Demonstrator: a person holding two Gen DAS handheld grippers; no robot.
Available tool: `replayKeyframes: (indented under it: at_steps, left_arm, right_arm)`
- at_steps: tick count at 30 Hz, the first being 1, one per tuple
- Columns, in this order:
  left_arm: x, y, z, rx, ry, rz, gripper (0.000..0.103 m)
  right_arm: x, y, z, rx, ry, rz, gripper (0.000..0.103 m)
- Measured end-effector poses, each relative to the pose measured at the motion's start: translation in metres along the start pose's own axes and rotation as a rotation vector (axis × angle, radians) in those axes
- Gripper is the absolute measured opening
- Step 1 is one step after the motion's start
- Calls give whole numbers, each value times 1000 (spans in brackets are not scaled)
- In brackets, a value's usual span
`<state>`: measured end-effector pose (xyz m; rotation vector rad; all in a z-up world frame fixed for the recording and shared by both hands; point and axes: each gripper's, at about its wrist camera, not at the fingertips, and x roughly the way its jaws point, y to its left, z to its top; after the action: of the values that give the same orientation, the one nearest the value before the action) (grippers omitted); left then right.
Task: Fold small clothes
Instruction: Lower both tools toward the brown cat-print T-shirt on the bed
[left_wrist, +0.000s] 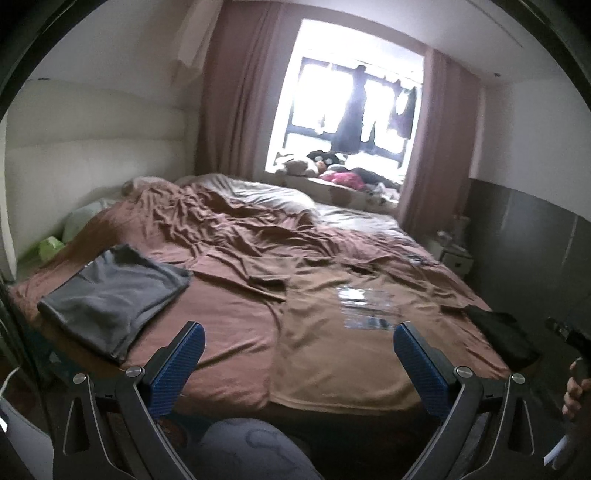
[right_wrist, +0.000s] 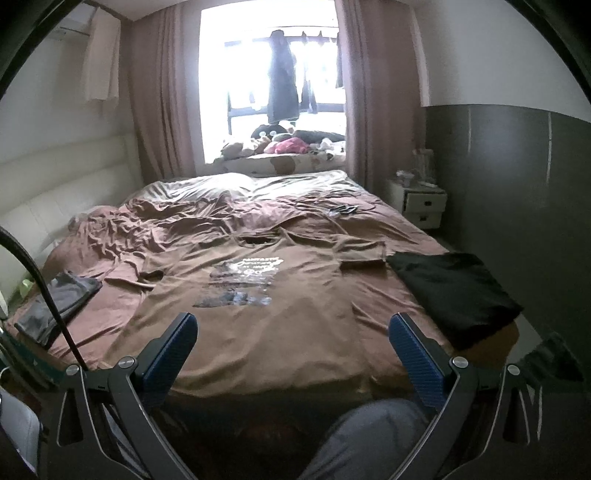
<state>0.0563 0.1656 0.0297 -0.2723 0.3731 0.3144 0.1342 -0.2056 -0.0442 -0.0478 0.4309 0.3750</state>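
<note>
A brown T-shirt (left_wrist: 343, 343) (right_wrist: 258, 310) with a pale chest print lies spread flat, front up, on the bed, its hem toward me. A folded grey garment (left_wrist: 110, 295) (right_wrist: 59, 299) rests at the bed's left near corner. A folded black garment (left_wrist: 506, 339) (right_wrist: 454, 291) sits at the right near corner. My left gripper (left_wrist: 297, 332) hovers open above the shirt's hem, holding nothing. My right gripper (right_wrist: 293, 325) is open too, above the lower part of the shirt. A hand (left_wrist: 576, 391) holding the right gripper shows at the edge of the left wrist view.
The bed (right_wrist: 177, 225) wears a crumpled brown sheet. A white padded headboard (right_wrist: 55, 184) runs along the left. A window ledge (right_wrist: 280, 162) piled with toys and clothes is behind, a white nightstand (right_wrist: 421, 203) to the right. My knee (right_wrist: 369, 435) is at the bed's foot.
</note>
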Motion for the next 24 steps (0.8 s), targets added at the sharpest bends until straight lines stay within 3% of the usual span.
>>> replayKeyframes:
  at_steps: [9,24]
  left_arm:
    - [53,18,16,-11,50,53,102]
    - [148,45,45,-29,136,119,102]
  right_arm:
    - [65,-5,24,15,58,3,103]
    - [164,22,78,-29,114,27,103]
